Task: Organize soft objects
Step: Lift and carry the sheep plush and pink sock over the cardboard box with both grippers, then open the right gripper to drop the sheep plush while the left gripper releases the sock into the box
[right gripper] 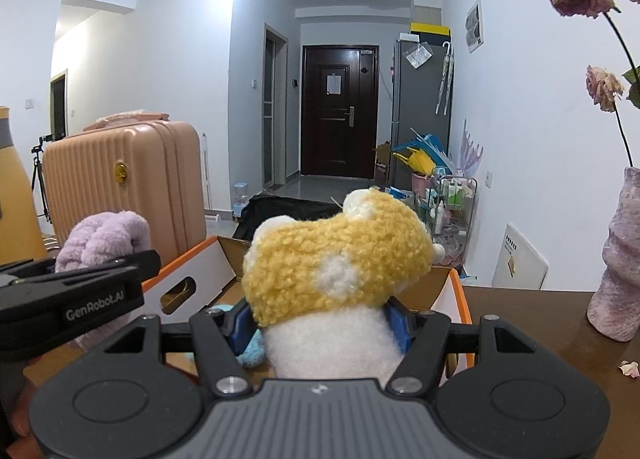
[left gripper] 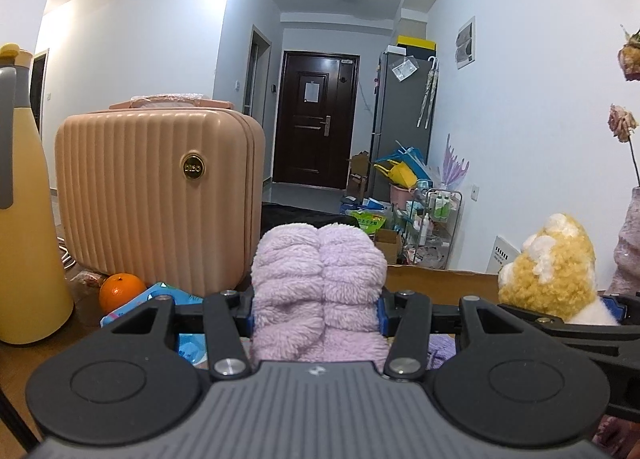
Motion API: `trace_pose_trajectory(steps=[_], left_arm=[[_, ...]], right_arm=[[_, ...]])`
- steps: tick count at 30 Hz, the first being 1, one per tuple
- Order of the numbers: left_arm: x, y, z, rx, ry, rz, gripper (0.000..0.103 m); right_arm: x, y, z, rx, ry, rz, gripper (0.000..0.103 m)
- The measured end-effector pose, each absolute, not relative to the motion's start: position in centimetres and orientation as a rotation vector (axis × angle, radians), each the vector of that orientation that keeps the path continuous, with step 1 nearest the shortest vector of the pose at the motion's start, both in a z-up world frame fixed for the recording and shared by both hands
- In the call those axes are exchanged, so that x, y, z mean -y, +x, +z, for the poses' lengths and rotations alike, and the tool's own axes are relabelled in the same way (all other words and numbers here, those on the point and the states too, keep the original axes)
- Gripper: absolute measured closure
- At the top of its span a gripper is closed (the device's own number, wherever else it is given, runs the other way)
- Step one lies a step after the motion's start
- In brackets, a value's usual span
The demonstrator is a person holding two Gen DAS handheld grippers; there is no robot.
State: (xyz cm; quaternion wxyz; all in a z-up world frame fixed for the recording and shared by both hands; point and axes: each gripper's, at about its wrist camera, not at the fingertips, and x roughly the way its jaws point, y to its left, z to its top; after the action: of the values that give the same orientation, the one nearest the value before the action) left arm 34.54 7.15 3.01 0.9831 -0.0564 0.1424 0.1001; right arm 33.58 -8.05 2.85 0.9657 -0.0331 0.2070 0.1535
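Observation:
My left gripper [left gripper: 318, 313] is shut on a lilac fluffy plush [left gripper: 318, 283] that bulges up between its blue pads. My right gripper [right gripper: 320, 321] is shut on a yellow and white plush toy [right gripper: 340, 259], which hangs over an open cardboard box [right gripper: 192, 291] with orange edges. In the left wrist view the yellow plush toy [left gripper: 552, 267] and the right gripper show at the right, beyond the box's brown rim [left gripper: 436, 283]. The lilac plush [right gripper: 104, 239] and the left gripper's body appear at the left of the right wrist view. A turquoise soft item [right gripper: 250, 351] lies inside the box.
A pink ribbed suitcase [left gripper: 160, 195] stands left of the box, with an orange [left gripper: 120, 291] and a blue packet [left gripper: 168, 299] at its foot. A yellow bottle [left gripper: 24, 219] is at the far left. A mottled vase [right gripper: 620, 259] with dried roses stands on the brown table [right gripper: 532, 323] at right.

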Motion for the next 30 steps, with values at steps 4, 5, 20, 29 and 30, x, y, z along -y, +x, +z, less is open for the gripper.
trace_pose_trajectory(steps=[4,5,20,29,30], left_arm=[[-7.4,35.7,2.7,-0.295,-0.106,0.211,0.053],[-7.5,36.0,2.5,-0.298,-0.105,0.212,0.053],[-7.2,38.8,0.8,-0.346,-0.065,0.225,0.053],[-6.9,39.4,0.3,-0.369,-0.056,0.215,0.053],[-7.0,39.5,0.3,-0.371,-0.056,0.213,0.053]], right_arm=[[7.7,34.7,2.8,-0.441,-0.069,0.293,0.040],[7.6,35.1,2.9,-0.447,-0.069,0.288,0.040],[8.1,38.8,1.8,-0.518,-0.045,0.236,0.040],[7.7,39.8,1.1,-0.535,-0.042,0.214,0.039],[7.6,39.9,1.1,-0.539,-0.044,0.212,0.039]])
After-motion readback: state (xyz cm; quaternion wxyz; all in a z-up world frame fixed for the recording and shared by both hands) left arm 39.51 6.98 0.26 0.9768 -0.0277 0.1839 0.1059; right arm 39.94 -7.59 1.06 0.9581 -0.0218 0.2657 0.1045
